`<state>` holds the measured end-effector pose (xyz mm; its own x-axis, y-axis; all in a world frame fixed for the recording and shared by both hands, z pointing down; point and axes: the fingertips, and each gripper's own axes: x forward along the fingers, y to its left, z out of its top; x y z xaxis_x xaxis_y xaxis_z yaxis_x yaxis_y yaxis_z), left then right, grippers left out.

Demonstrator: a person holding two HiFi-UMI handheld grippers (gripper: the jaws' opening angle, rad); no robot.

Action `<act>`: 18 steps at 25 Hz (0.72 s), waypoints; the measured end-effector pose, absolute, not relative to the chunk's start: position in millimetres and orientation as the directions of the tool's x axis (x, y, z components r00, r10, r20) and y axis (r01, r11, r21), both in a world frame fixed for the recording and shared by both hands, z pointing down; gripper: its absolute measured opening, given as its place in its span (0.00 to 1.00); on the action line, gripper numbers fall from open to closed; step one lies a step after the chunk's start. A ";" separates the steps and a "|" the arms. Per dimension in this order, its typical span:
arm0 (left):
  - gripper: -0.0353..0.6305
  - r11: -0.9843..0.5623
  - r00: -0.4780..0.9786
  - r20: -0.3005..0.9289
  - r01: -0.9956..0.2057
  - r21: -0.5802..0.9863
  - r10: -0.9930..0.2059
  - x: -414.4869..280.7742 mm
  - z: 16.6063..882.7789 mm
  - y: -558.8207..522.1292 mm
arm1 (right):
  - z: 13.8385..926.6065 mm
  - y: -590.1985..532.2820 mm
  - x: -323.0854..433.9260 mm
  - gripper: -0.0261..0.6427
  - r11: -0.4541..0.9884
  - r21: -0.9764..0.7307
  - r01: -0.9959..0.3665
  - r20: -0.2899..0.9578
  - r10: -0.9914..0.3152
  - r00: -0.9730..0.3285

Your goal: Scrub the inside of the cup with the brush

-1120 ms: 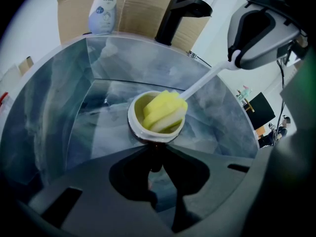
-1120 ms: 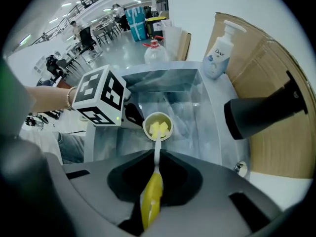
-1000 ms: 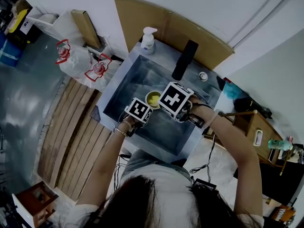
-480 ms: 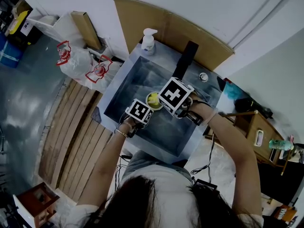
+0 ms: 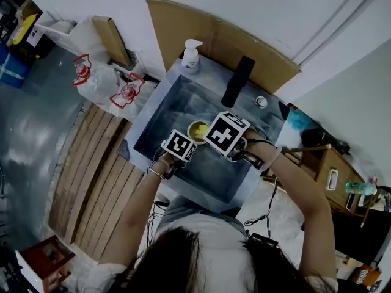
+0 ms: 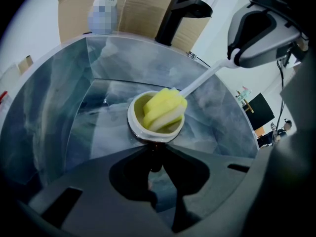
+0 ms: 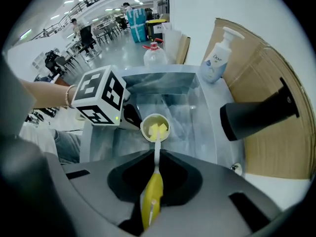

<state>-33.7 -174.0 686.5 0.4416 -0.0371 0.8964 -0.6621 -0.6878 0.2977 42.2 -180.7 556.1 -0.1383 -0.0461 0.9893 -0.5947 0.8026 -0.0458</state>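
A white cup with a yellow inside stands low in the sink, tipped toward me. My left gripper is shut on its near rim. My right gripper points straight down and is shut on the yellow handle of the brush. The brush's white shaft runs down to a yellow sponge head, which sits inside the cup's mouth. In the head view the cup shows between the two marker cubes, left cube and right cube.
The grey sink basin surrounds both grippers. A black faucet rises at its far rim, close above the right gripper. A soap pump bottle stands at the far left corner, with cardboard against the wall behind.
The right gripper's cube drifted a little away from me, then back, with the brush head staying in the cup. The left gripper and cup kept still.
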 end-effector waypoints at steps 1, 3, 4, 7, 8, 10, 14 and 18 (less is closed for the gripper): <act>0.16 -0.688 0.442 0.896 -0.662 0.298 -0.037 -33.6 686.5 -174.0 | 555.6 -178.8 40.9 0.11 0.810 -0.040 -0.585 0.990 -0.048 -0.134; 0.16 -0.688 0.442 0.896 -0.661 0.299 -0.035 -33.7 686.8 -173.7 | 555.1 -174.7 36.8 0.11 0.821 -0.039 -0.570 0.990 -0.046 -0.134; 0.16 -0.689 0.442 0.896 -0.660 0.299 -0.034 -33.8 686.9 -173.5 | 555.1 -172.9 34.3 0.11 0.823 -0.044 -0.566 0.989 -0.043 -0.139; 0.16 -0.689 0.443 0.896 -0.660 0.300 -0.035 -33.4 687.0 -173.3 | 554.8 -170.0 26.8 0.11 0.816 -0.078 -0.573 0.985 -0.027 -0.172; 0.16 -0.689 0.444 0.896 -0.660 0.300 -0.035 -33.3 687.0 -173.1 | 554.1 -170.1 25.0 0.11 0.811 -0.089 -0.579 0.982 -0.025 -0.185; 0.16 -0.688 0.444 0.895 -0.660 0.302 -0.033 -33.6 687.2 -173.0 | 552.8 -173.1 22.9 0.11 0.796 -0.103 -0.596 0.978 -0.029 -0.208; 0.16 -0.685 0.444 0.896 -0.662 0.305 -0.031 -33.8 687.8 -173.5 | 550.6 -184.3 22.2 0.11 0.766 -0.117 -0.632 0.968 -0.054 -0.244; 0.16 -0.685 0.446 0.895 -0.661 0.306 -0.031 -33.8 687.9 -173.8 | 549.9 -191.6 24.2 0.11 0.742 -0.117 -0.660 0.963 -0.078 -0.257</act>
